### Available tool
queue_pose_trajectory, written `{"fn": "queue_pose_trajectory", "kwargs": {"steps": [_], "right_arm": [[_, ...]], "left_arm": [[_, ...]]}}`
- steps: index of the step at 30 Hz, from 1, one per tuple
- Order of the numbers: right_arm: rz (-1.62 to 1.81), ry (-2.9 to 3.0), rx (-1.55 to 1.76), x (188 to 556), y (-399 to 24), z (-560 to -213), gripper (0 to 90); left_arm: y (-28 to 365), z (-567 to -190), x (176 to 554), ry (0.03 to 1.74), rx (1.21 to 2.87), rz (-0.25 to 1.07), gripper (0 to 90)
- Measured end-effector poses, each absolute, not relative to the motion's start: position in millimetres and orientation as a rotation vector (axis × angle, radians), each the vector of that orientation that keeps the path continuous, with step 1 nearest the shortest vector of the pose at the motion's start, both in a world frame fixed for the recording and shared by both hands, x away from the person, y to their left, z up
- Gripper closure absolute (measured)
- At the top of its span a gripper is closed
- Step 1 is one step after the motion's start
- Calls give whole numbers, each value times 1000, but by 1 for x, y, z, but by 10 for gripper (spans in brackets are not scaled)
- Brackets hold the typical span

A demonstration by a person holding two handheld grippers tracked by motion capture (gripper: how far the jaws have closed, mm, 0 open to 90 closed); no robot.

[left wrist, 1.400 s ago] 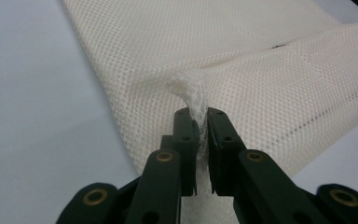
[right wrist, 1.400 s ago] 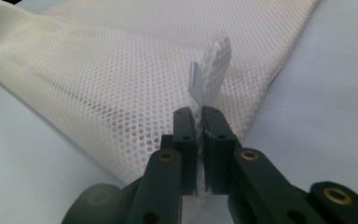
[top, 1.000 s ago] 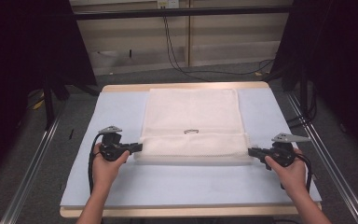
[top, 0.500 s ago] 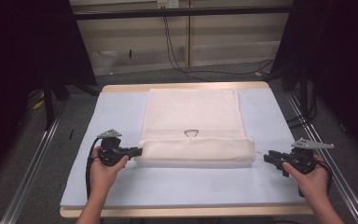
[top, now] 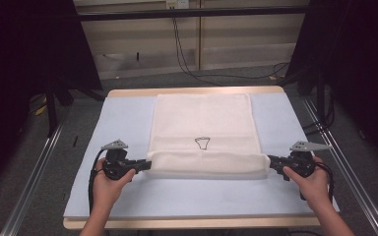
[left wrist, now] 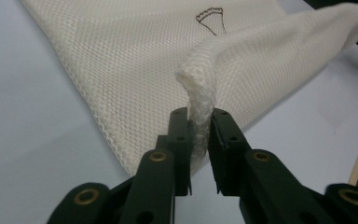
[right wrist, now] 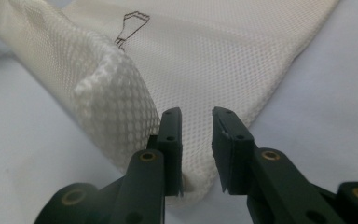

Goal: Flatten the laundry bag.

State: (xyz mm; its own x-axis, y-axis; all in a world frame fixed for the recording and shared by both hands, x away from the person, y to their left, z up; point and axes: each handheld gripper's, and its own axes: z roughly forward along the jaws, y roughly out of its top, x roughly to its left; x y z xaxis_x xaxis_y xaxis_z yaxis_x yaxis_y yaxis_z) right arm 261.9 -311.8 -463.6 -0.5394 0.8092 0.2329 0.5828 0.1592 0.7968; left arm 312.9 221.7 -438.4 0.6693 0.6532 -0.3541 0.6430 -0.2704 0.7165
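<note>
White mesh cloth (top: 204, 130) lies spread on the pale blue sheet (top: 123, 123) that covers the worktop (top: 192, 92), its long sides running away from the person. Its near edge is doubled back on itself into a thick roll that crosses the cloth from left to right, and a small dark drawn mark (top: 202, 142) sits on the flat part just beyond that roll.

At the left end of the roll the left tongs (top: 145, 165), held in the person's left hand (top: 109, 184), pinch the cloth's corner: in the left gripper view a bunched ridge of mesh (left wrist: 200, 116) stands upright between the two black jaws, which press on it from both sides and have just been easing apart a little.

At the right end the right tongs (top: 271, 162), held in the right hand (top: 312, 184), sit just beside the folded corner. In the right gripper view the jaws stand apart with a plain gap between them; the rolled corner (right wrist: 116, 107) bulges against the outer side of the left-hand jaw, and flat mesh lies on the sheet under the gap. These jaws have just been closing, with no cloth pressed between them.

Both grippers rest low at the near part of the worktop, well apart, one at either end of the roll.
</note>
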Motion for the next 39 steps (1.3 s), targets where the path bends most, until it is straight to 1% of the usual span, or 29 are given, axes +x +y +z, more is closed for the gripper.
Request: {"fn": "queue_pose_trajectory", "kwargs": {"steps": [2,4,5,7,13,17,20,23,25,27,31,37,39], "right_arm": [[1323,2207,1344,258,-311,-465,747],[1325,2222,1341,255,-313,-467,743],[1318,2231,1343,254,-314,-468,740],[1301,2237,1355,250,-317,-470,735],[1287,2244,1359,248,-320,-473,735],[1280,2258,1354,248,-320,-475,736],[1267,2273,1366,248,-319,-476,737],[1257,2272,1349,247,-320,-477,736],[1247,2274,1363,246,-320,-476,732],[1243,2270,1363,246,-321,-477,730],[1240,2271,1359,246,-321,-478,731],[1225,2279,1347,246,-313,-477,704],[1219,2288,1358,245,-311,-477,700]], "left_arm": [[224,-435,312,1003,1963,14,748],[225,-431,312,1002,1956,22,679],[227,-429,312,1004,1948,28,666],[228,-427,313,1016,1926,24,610],[232,-425,318,1026,1910,15,559],[232,-424,319,1033,1915,14,500],[234,-421,320,1042,1916,12,446],[238,-419,321,1028,1921,-3,356],[242,-415,321,1018,1907,20,307],[247,-411,320,1025,1893,30,290],[246,-415,320,1046,1946,46,293],[230,-444,329,1137,2032,62,376],[224,-455,334,1163,2063,52,382]]}}
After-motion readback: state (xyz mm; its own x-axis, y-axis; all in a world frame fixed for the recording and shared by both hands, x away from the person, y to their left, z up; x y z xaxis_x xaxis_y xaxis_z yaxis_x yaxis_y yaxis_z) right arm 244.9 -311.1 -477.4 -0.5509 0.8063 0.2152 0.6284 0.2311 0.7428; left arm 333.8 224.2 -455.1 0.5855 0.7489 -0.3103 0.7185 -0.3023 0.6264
